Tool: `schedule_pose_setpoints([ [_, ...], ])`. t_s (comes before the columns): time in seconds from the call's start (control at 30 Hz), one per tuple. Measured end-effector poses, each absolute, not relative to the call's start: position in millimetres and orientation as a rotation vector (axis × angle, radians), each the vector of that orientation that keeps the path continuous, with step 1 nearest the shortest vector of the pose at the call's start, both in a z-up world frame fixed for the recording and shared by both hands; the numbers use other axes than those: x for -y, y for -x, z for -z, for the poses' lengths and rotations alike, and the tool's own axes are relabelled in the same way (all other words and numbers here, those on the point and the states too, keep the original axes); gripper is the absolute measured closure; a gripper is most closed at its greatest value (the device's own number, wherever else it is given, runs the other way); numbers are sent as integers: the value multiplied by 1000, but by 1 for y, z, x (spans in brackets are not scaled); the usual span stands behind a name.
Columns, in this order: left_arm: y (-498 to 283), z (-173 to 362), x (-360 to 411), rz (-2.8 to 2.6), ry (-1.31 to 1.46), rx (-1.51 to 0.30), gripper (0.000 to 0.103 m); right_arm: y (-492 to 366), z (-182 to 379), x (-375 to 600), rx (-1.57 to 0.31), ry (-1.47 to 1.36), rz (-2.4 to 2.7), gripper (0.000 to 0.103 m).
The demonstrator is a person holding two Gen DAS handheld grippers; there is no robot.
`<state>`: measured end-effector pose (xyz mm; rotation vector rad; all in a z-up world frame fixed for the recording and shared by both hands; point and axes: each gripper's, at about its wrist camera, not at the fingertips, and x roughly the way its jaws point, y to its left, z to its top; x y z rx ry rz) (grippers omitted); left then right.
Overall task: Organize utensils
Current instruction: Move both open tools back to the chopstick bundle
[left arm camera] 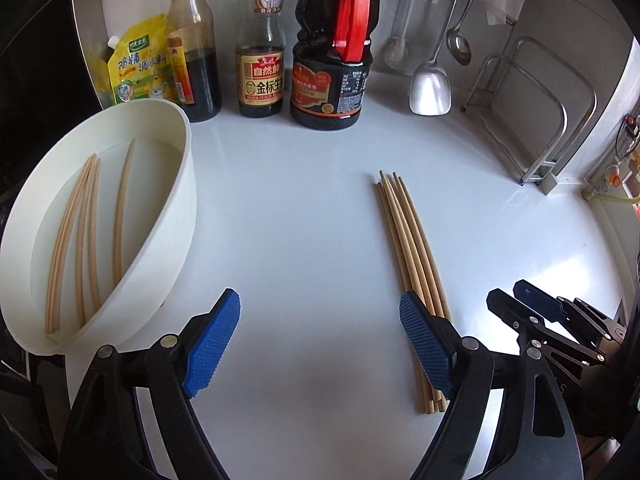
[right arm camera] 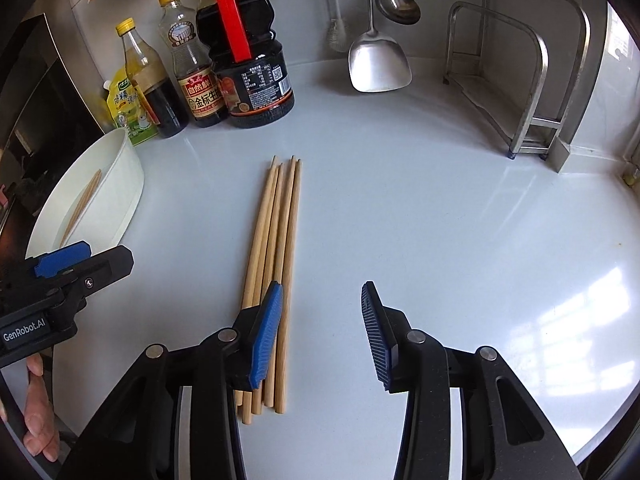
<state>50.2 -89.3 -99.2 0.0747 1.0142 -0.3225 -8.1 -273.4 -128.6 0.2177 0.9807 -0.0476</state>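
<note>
The white counter (left arm camera: 304, 208) fills both views. At frame left sits a white tub (left arm camera: 176, 216) holding chopsticks (left arm camera: 86, 236). More chopsticks (right arm camera: 276, 256) lie bundled mid-counter. Left gripper (left arm camera: 320, 344) and right gripper (right arm camera: 320, 332) hover with jaws apart, empty.

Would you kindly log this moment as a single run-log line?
left gripper: open, empty | right gripper: open, empty | chopstick bundle: loose on counter | white bowl: holds chopsticks
</note>
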Motion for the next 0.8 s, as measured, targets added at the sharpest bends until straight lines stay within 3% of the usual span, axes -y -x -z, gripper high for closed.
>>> schedule_pose_setpoints([
  [0.8,-60,137,98,261,-76,-1054,22,-19,164,263,-1019,-127,-5,63],
])
